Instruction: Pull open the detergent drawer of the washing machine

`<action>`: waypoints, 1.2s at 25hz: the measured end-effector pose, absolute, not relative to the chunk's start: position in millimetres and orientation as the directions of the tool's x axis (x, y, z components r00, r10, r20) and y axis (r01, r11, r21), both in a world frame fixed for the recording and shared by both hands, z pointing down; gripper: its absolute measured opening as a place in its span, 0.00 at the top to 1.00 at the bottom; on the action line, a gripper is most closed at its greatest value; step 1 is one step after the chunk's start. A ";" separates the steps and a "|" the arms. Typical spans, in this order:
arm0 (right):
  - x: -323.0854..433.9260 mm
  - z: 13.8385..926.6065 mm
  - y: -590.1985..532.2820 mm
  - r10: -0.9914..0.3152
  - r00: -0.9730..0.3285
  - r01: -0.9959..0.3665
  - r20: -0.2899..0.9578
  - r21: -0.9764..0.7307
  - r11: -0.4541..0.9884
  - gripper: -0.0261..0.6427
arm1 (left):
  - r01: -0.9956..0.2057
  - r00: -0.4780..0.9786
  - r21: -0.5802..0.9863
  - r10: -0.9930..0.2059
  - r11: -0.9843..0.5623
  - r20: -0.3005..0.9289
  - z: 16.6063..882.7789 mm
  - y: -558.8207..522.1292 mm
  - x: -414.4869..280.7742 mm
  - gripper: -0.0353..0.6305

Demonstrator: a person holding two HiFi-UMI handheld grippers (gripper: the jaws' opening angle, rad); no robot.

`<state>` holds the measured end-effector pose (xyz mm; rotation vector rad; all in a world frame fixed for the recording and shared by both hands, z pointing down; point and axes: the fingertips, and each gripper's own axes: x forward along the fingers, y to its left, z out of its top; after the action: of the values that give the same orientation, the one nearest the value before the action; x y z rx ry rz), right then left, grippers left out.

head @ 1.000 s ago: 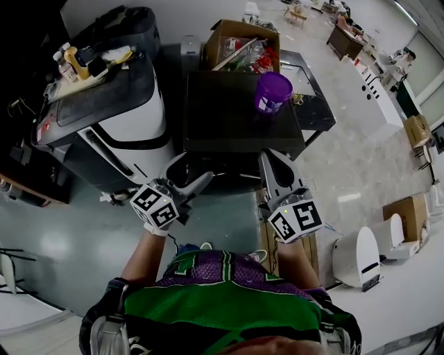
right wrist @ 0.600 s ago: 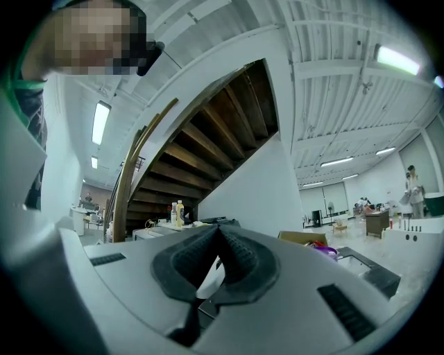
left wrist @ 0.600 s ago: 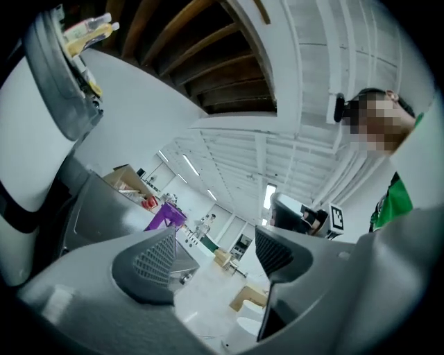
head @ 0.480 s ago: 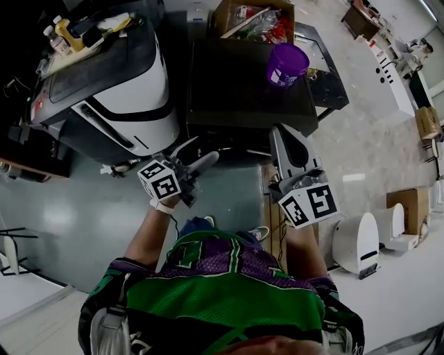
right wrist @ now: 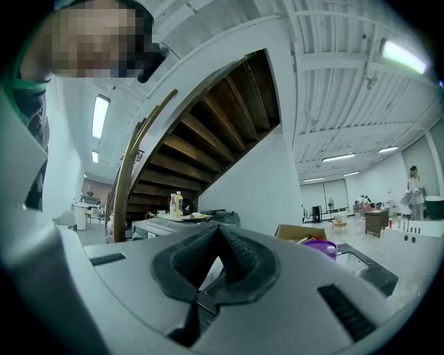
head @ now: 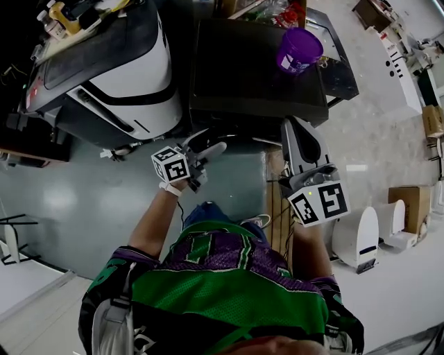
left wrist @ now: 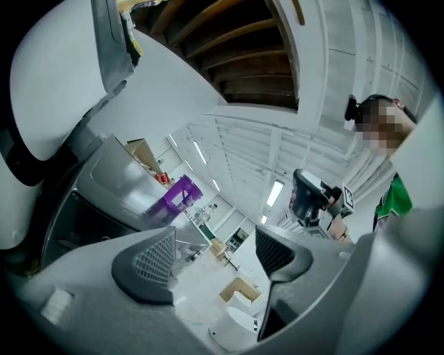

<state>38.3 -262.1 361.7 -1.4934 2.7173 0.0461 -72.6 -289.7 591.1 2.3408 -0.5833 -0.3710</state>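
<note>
A white washing machine (head: pixel 135 76) with a dark top stands at the upper left of the head view, and a dark machine (head: pixel 257 69) stands beside it at centre. I cannot make out a detergent drawer in any view. My left gripper (head: pixel 210 141) hangs low in front of the gap between the two machines, open, with nothing between its pads (left wrist: pixel 154 260). My right gripper (head: pixel 300 128) is shut and empty in front of the dark machine's right half. Its pads (right wrist: pixel 239 260) meet. In the left gripper view my left gripper (left wrist: pixel 215 253) is rolled over, with the white machine's body (left wrist: pixel 55 90) close on the left.
A purple cup (head: pixel 298 50) stands on the dark machine's top. Bottles (head: pixel 59 15) clutter the white machine's top, and a cardboard box (head: pixel 267 10) sits behind the dark one. A white appliance (head: pixel 357 239) and a carton (head: pixel 409 201) stand on the floor at right. A wooden pallet (head: pixel 276 201) lies below my right arm.
My left gripper has sunk in front of the machines and rolled, still open. The right gripper has edged slightly toward the dark machine. The head view has moved closer to both machines.
</note>
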 end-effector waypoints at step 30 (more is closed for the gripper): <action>40.1 435.5 -282.6 -0.884 -0.462 -0.887 0.079 -0.010 0.462 0.96 | -0.259 0.897 0.817 -0.441 -0.514 0.007 778.0 -388.3 -56.5 0.39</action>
<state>40.1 -282.6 435.5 -1.6601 2.7392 -0.0785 -56.5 -388.3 778.0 2.1376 -0.5011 -0.2499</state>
